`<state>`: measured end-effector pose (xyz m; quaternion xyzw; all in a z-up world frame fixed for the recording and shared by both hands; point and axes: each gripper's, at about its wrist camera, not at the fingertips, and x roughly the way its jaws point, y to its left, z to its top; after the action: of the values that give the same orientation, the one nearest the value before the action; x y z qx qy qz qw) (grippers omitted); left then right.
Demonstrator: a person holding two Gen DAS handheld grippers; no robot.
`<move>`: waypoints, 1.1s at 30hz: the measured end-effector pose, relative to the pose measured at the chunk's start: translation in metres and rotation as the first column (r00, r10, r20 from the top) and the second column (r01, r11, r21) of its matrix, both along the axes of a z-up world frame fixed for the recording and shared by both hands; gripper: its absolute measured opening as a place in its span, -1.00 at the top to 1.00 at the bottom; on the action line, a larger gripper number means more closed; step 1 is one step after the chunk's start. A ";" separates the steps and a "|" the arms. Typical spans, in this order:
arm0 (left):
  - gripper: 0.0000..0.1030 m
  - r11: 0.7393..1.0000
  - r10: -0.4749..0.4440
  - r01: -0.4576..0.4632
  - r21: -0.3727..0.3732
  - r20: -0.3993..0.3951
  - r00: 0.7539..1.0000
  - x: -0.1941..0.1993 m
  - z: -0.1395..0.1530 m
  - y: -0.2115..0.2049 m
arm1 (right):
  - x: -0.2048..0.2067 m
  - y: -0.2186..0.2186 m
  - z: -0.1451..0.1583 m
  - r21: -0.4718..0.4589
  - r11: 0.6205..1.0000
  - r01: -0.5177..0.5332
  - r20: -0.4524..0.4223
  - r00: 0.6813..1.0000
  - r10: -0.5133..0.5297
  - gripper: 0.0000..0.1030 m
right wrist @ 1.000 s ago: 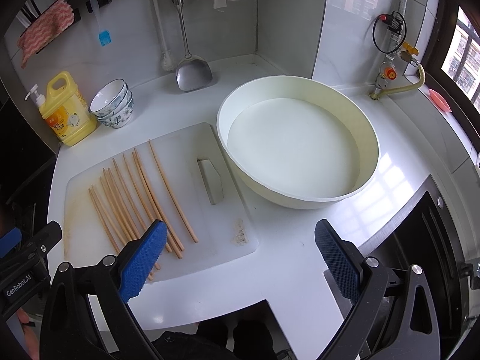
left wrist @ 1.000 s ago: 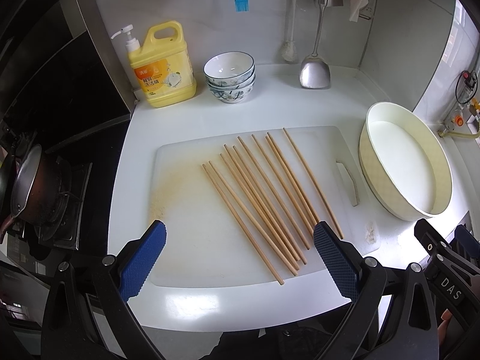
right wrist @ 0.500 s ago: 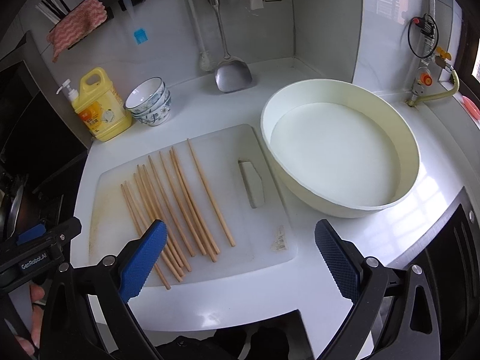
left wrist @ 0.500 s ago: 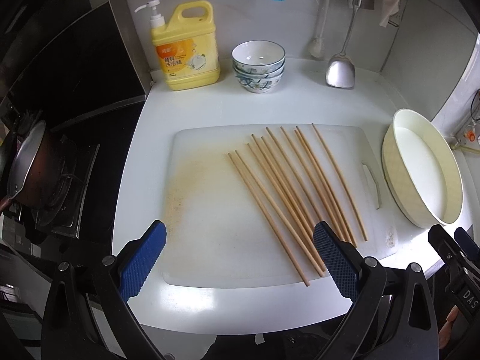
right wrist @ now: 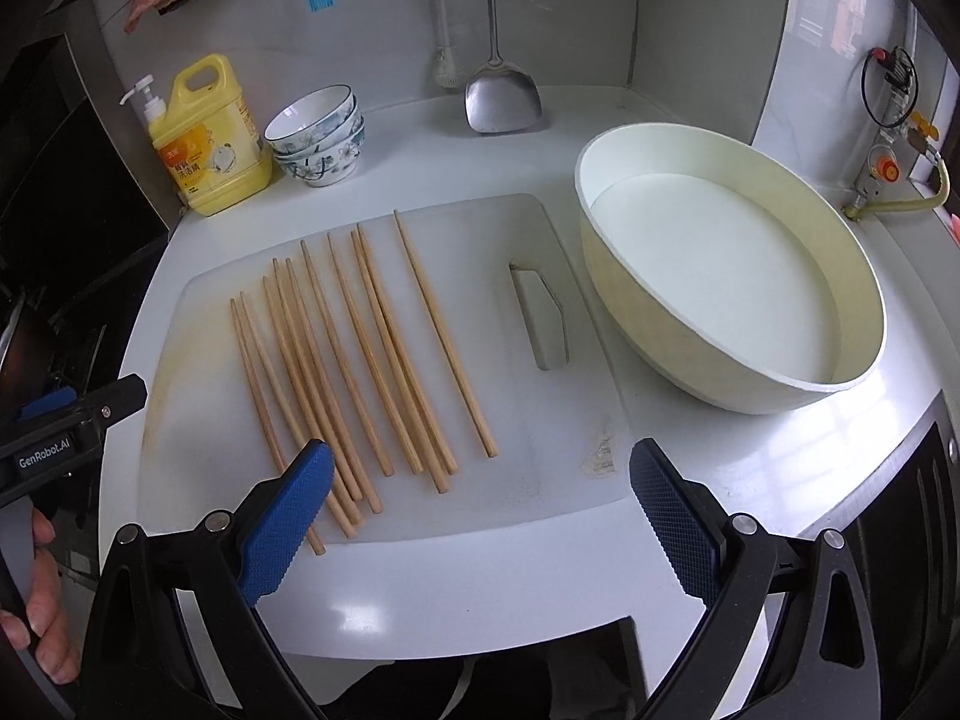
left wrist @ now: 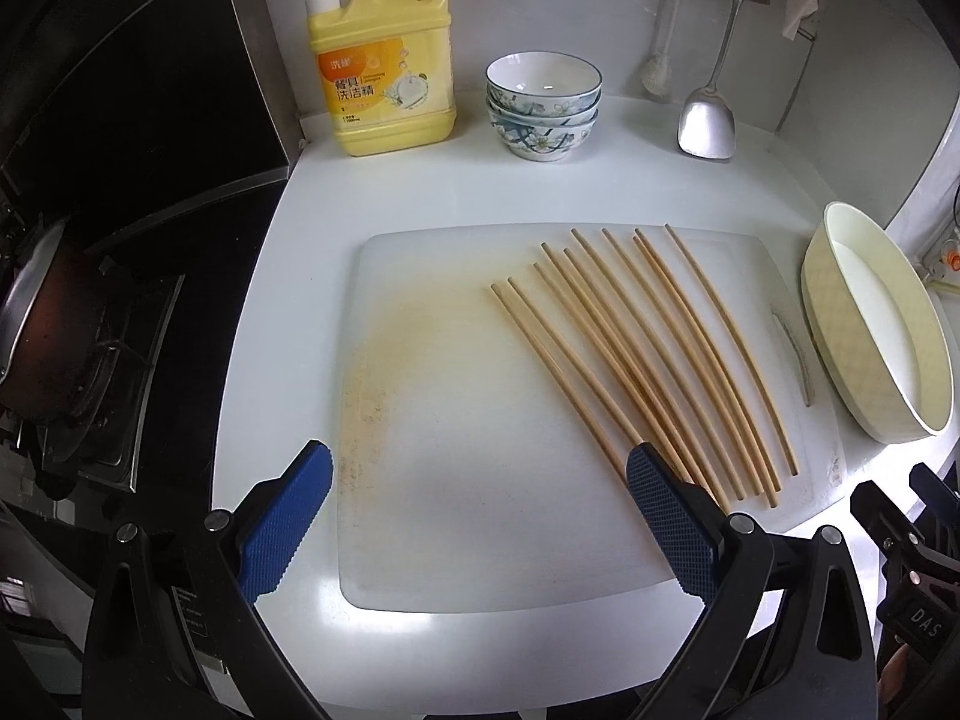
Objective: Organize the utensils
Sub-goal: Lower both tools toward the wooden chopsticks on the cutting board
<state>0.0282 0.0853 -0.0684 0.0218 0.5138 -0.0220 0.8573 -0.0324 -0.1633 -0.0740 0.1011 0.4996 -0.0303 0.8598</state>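
White kitchen counter (right wrist: 420,588): cutting board (left wrist: 480,510) bearing loose wooden chopsticks (left wrist: 654,354) spread across its right half. Cream basin (right wrist: 720,264) just right of board. Yellow detergent bottle (left wrist: 384,60), stacked bowls (left wrist: 543,105), spatula (left wrist: 707,126) along back wall. Left gripper (left wrist: 480,522) and right gripper (right wrist: 480,522): both released, jaws wide, holding nothing, above the board's near edge.

**Readable markings on bottle and grippers**

The yellow detergent bottle (left wrist: 384,66), at eleven o'clock of the cutting board, is showing Chinese characters "餐具洗洁精". The left gripper (right wrist: 66,438) is bearing "GenRobot.AI"; the right gripper (left wrist: 918,630) is showing "DAS".
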 end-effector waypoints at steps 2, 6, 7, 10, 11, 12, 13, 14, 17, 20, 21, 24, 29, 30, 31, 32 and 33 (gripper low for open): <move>-0.88 1.000 0.002 -0.002 -0.005 -0.017 1.000 0.003 -0.009 -0.002 | 0.004 -0.005 -0.008 0.063 0.998 -0.008 -0.020 1.000 0.009 -0.83; -0.88 1.000 0.025 -0.025 -0.019 -0.011 1.000 0.004 -0.018 -0.006 | 0.014 -0.010 -0.019 0.057 0.998 0.008 -0.058 0.998 -0.005 -0.83; -0.88 0.999 0.037 -0.037 -0.026 -0.005 0.999 0.004 -0.019 -0.007 | 0.014 -0.010 -0.019 0.033 0.999 0.008 -0.040 0.999 -0.007 -0.83; -0.88 0.996 0.079 -0.079 -0.043 0.013 0.997 0.001 -0.024 -0.009 | 0.016 -0.006 -0.021 -0.055 0.994 -0.095 0.023 0.995 0.097 -0.83; -0.88 0.995 0.095 -0.094 -0.046 0.019 0.995 0.000 -0.026 -0.010 | 0.017 -0.005 -0.022 -0.083 0.987 -0.138 0.037 0.989 0.142 -0.83; -0.88 0.993 0.114 -0.113 -0.040 0.024 0.993 -0.001 -0.027 -0.012 | 0.018 -0.004 -0.025 -0.105 0.980 -0.171 0.036 0.984 0.176 -0.83; -0.88 0.990 0.135 -0.134 -0.031 0.024 0.991 -0.003 -0.029 -0.014 | 0.021 -0.006 -0.028 -0.114 0.974 -0.197 0.020 0.979 0.201 -0.82; -0.88 0.988 0.153 -0.153 -0.029 0.021 0.988 -0.005 -0.030 -0.015 | 0.025 -0.008 -0.030 -0.109 0.970 -0.216 0.013 0.976 0.219 -0.82; -0.88 0.979 0.203 -0.202 -0.030 0.033 0.979 -0.012 -0.034 -0.021 | 0.028 -0.016 -0.036 -0.076 0.963 -0.257 0.031 0.965 0.260 -0.82; -0.88 0.973 0.232 -0.232 -0.017 0.035 0.972 -0.017 -0.040 -0.029 | 0.031 -0.028 -0.045 -0.002 0.967 -0.256 0.065 0.965 0.255 -0.82; -0.88 0.971 0.239 -0.238 -0.017 0.038 0.970 -0.018 -0.042 -0.031 | 0.034 -0.032 -0.049 0.026 0.968 -0.248 0.055 0.968 0.246 -0.82; -0.88 0.967 0.257 -0.256 -0.011 0.041 0.966 -0.018 -0.048 -0.037 | 0.040 -0.033 -0.056 0.027 0.964 -0.263 0.057 0.964 0.261 -0.82; -0.88 0.965 0.262 -0.262 -0.003 0.029 0.965 -0.007 -0.062 -0.043 | 0.044 -0.018 -0.054 -0.129 0.916 -0.379 0.067 0.918 0.390 -0.82; -0.88 0.965 0.263 -0.263 -0.005 0.021 0.965 -0.005 -0.066 -0.044 | 0.045 -0.016 -0.055 -0.147 0.912 -0.384 0.063 0.916 0.396 -0.82; -0.88 0.963 0.268 -0.268 -0.007 0.014 0.963 -0.003 -0.069 -0.044 | 0.048 -0.016 -0.056 -0.142 0.912 -0.385 0.064 0.916 0.397 -0.82; -0.88 0.962 0.272 -0.272 -0.012 0.012 0.962 -0.001 -0.071 -0.044 | 0.051 -0.016 -0.058 -0.117 0.913 -0.390 0.061 0.915 0.399 -0.82; -0.88 0.961 0.275 -0.275 -0.013 0.014 0.961 -0.001 -0.073 -0.044 | 0.054 -0.017 -0.061 -0.090 0.916 -0.390 0.048 0.917 0.395 -0.82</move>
<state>0.0271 0.0416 -0.1410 -0.0545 0.5050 0.0947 0.8562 0.0220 -0.1801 -0.1351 -0.0342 0.4798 0.1265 0.8675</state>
